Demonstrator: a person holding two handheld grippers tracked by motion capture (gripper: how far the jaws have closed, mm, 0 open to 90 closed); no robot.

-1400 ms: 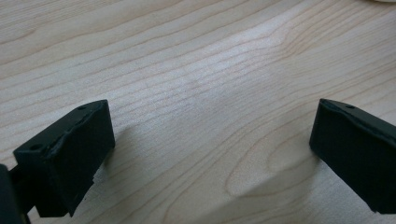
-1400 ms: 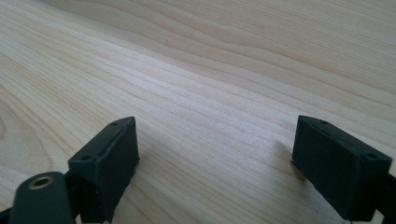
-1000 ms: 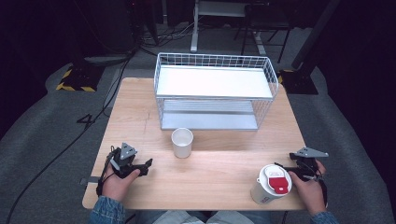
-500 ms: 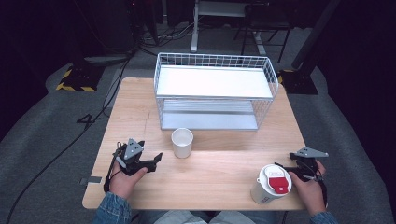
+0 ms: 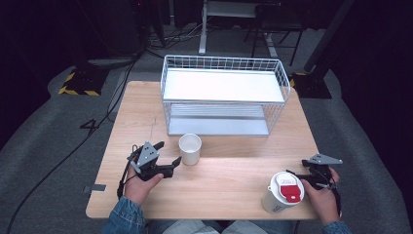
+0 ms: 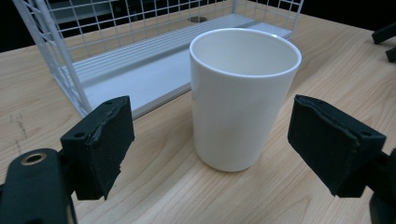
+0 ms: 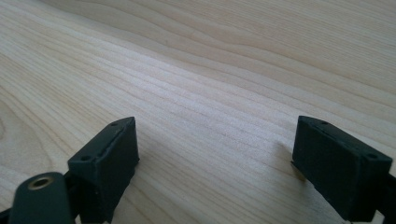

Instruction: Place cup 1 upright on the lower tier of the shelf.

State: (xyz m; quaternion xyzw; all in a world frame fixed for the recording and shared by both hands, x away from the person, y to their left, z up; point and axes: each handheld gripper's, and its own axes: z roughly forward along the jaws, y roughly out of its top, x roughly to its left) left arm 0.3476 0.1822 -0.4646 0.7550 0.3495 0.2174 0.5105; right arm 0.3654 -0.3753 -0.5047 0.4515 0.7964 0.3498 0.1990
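White cup (image 6: 243, 98) is standing on the tabletop (image 5: 234, 170) before the rack (image 5: 221, 97); the left gripper (image 5: 171, 165), having just moved closer, is framing it with fingers (image 6: 100, 140) open, untouching. Right gripper's (image 5: 298, 176) fingers are gaping, empty.

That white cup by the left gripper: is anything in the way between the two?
Nothing visible. The left gripper faces the white cup with open jaws either side of it, only bare table between them. The wire rack stands behind the cup.
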